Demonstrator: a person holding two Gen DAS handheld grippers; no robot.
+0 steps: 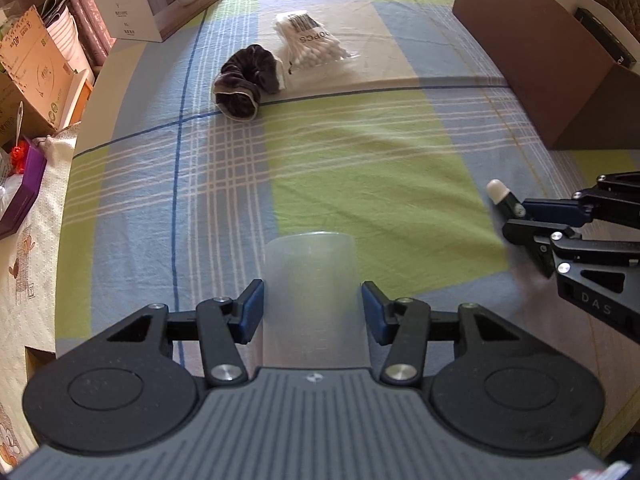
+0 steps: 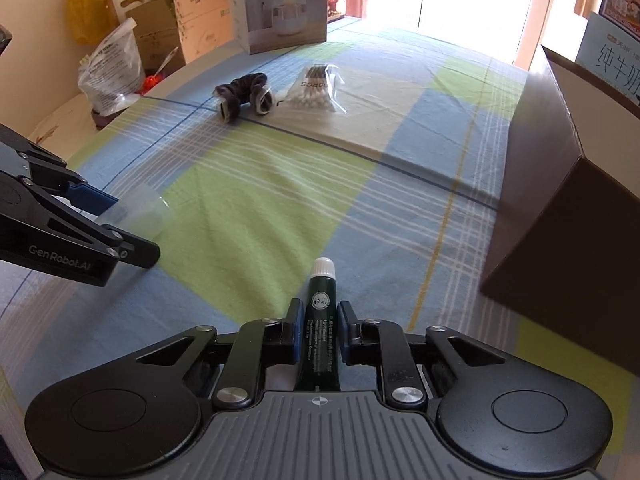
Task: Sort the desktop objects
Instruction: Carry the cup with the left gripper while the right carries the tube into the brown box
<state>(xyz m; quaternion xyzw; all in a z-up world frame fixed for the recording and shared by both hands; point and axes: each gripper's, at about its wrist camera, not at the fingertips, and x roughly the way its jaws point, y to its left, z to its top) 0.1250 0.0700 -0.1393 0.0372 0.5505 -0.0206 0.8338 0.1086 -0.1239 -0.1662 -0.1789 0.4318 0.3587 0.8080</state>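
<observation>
My left gripper [image 1: 313, 312] is shut on a translucent plastic cup [image 1: 311, 292], held above the checked cloth; the cup also shows in the right wrist view [image 2: 138, 210]. My right gripper [image 2: 319, 326] is shut on a dark green tube with a white cap [image 2: 320, 316]; the tube and gripper also show at the right of the left wrist view [image 1: 505, 198]. A dark velvet scrunchie [image 1: 248, 80] and a bag of cotton swabs [image 1: 310, 42] lie side by side on the cloth farther ahead, also in the right wrist view [image 2: 244, 94] [image 2: 316, 88].
A brown cardboard box [image 1: 540, 48] stands at the right, also in the right wrist view [image 2: 560, 200]. A white humidifier box [image 2: 286, 4] stands at the far edge. Cartons and bags [image 1: 36, 76] crowd the left beyond the table edge.
</observation>
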